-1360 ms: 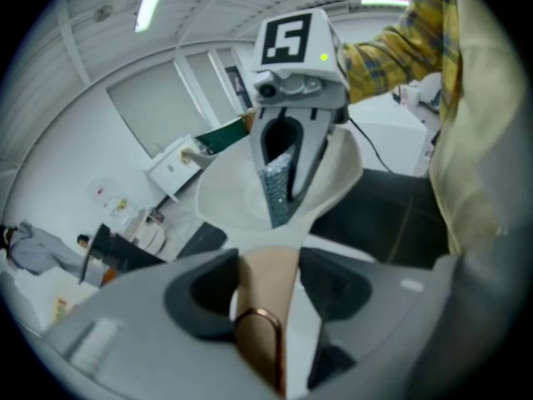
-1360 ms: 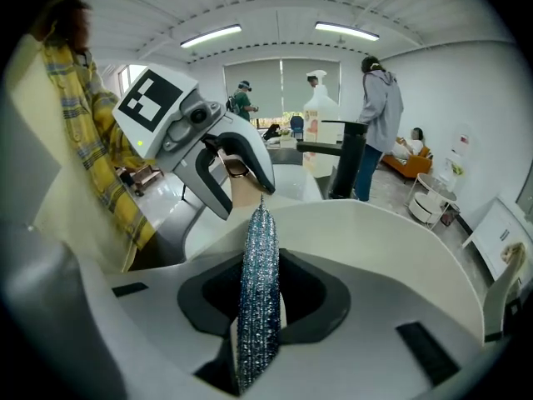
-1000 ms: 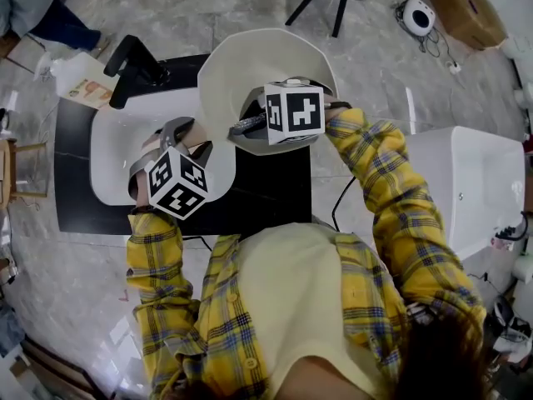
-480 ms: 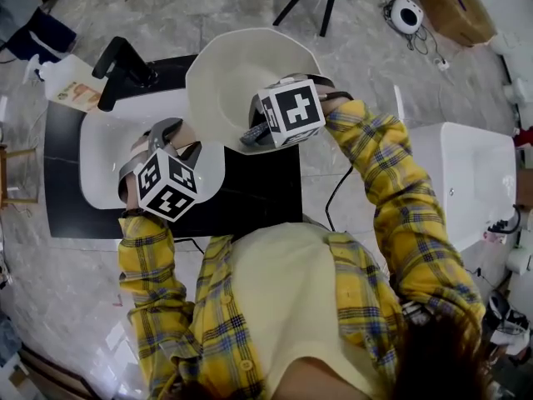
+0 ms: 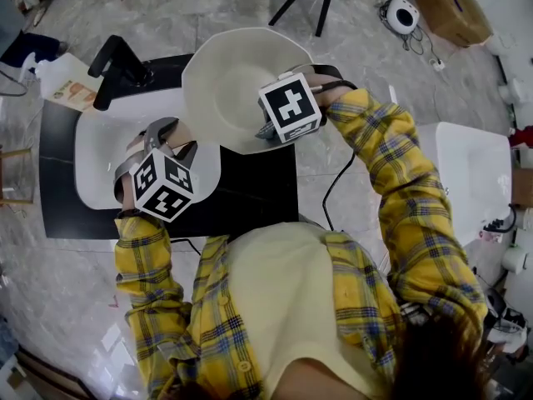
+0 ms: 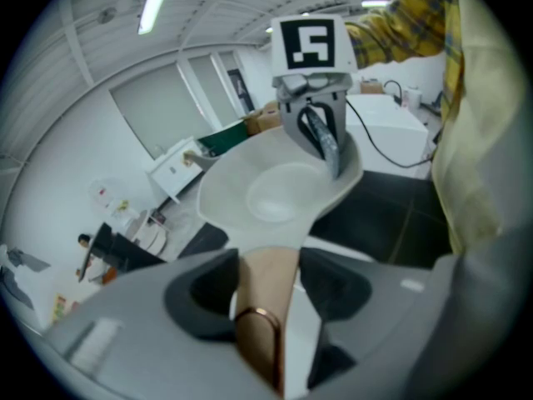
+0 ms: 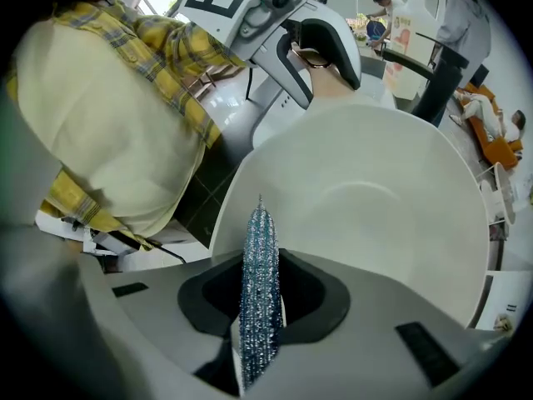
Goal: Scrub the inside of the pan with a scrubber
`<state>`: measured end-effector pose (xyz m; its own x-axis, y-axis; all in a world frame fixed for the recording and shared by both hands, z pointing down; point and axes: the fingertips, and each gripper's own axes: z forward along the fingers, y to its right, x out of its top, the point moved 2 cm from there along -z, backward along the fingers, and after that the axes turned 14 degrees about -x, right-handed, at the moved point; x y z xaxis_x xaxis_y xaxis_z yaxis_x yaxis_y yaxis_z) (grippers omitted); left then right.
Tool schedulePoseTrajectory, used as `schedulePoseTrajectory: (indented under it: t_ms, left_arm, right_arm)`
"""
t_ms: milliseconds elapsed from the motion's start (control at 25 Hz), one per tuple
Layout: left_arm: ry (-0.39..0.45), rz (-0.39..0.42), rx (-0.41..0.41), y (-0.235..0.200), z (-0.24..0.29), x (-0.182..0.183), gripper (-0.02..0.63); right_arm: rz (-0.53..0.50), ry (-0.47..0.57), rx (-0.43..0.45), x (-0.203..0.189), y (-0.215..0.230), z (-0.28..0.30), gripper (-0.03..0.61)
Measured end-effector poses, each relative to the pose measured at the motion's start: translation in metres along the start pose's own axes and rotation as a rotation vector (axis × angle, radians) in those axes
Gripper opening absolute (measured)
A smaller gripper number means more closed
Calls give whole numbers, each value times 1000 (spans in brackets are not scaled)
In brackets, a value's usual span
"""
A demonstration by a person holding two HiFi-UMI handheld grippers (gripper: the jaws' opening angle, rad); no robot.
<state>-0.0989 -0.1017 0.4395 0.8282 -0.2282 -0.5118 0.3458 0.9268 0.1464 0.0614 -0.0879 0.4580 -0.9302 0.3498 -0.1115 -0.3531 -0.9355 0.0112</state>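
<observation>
My right tool (image 7: 265, 302) is clamped on the blue glittery scrubber (image 7: 258, 248), which stands edge-on between the pads. Its tip sits at the near rim of the pale pan (image 7: 366, 198). My left tool (image 6: 266, 297) is closed on the pan's tan handle (image 6: 265, 269) and holds the pan up over the black desk (image 5: 250, 194), just beside the white sink (image 5: 96, 152).

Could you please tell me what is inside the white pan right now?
The pan looks bare and white inside. The right claw holds the blue scrubber over its near edge. The patch beneath that claw is covered.
</observation>
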Motion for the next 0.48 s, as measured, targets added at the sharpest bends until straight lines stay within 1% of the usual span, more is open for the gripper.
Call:
schedulePoseTrajectory:
  t_ms: [120, 320, 480]
  left_arm:
    - [1, 0, 2, 0, 0, 0, 233]
    - [5, -2, -1, 0, -1, 1, 233]
    - [8, -2, -1, 1, -1, 1, 233]
  right_arm:
    - [-5, -41, 0, -7, 1, 1, 84]
    - [-40, -146, -16, -21, 4, 3, 84]
    - [-49, -190, -33, -30, 10, 6, 84]
